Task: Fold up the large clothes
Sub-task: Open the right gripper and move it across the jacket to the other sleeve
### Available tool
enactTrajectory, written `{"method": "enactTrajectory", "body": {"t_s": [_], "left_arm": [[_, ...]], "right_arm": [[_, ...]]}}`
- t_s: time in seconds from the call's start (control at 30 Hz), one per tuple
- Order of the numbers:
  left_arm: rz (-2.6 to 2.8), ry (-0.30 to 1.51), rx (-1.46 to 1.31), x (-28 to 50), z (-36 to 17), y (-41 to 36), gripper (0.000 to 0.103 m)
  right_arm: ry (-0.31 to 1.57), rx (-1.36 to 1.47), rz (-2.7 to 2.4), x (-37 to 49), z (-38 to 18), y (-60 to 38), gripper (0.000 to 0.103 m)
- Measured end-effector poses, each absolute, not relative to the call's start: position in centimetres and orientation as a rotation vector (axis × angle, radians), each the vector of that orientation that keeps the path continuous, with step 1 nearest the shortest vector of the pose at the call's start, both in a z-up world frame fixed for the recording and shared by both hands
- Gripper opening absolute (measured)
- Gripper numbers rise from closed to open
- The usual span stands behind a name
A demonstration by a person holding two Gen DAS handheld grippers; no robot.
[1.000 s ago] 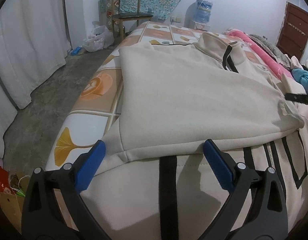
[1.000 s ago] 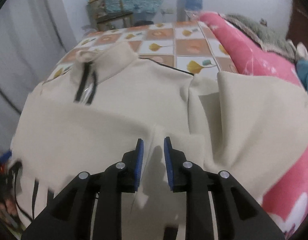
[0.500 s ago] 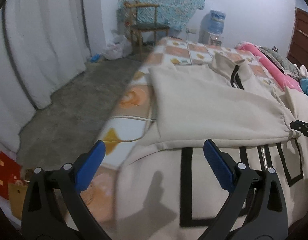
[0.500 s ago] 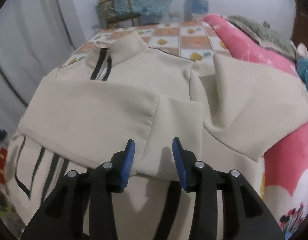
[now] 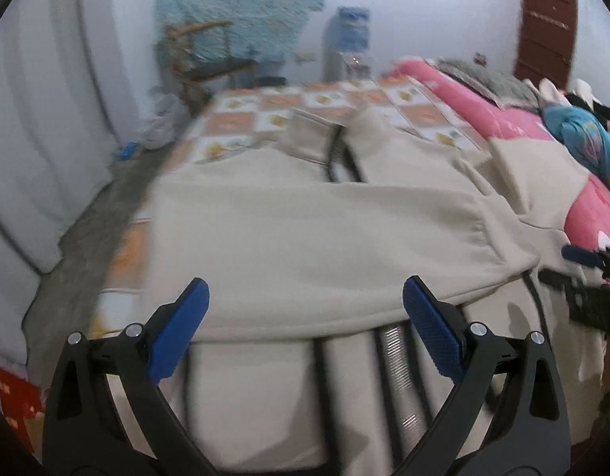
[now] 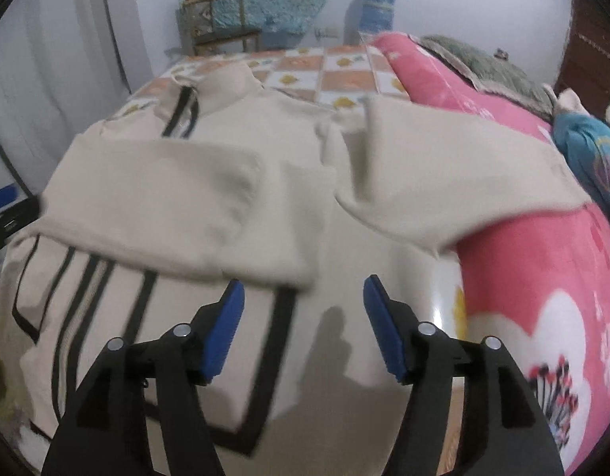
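Two grippers released | left gripper wide apart, empty | right gripper just opening, empty | cream jacket mid-frame, sleeve folded across

Matt, soft beige cloth on the jacket; a metal zip glints; fluffy pink blanket; rough grey floor.

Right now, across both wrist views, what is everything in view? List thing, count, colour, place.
jacket: one, beige with black stripes, spread on the bed, one sleeve folded across its front
bed sheet: one, orange-and-white checks, under the jacket
pink blanket: one, right of the jacket
grey blanket: one, on the pink blanket's far end
chair: one, wooden, by the far wall
water bottle: one, blue, far wall
door: one, brown, far right
curtain: white, left
left tool: open, empty
right tool: open, empty, just been opening
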State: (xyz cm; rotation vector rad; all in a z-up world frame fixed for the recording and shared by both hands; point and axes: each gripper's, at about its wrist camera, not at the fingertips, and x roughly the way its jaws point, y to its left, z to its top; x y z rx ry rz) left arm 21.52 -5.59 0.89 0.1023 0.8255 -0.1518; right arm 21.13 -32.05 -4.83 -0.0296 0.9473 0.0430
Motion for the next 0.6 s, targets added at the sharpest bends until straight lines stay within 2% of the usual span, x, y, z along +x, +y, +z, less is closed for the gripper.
{"method": "enactTrajectory", "body": {"t_s": [0.27,0.47,0.6], "left_arm": [[-0.211,0.871,0.173,24.7,-2.9,-12.6,0.095],[-0.22,0.939,0.177,25.9,-6.0,-13.7,0.096],[-0.232,0.944,0.138,26.0,-6.1,-13.3,0.096]], "right_arm": [[0.985,-0.073,0.042,19.6,-6.3,-32.7,0.082],[1.022,-0.136,0.045,20.1,-7.9,-31.9,0.089],[1.024,-0.168,0.062,20.0,-8.2,-31.5,0.096]]}}
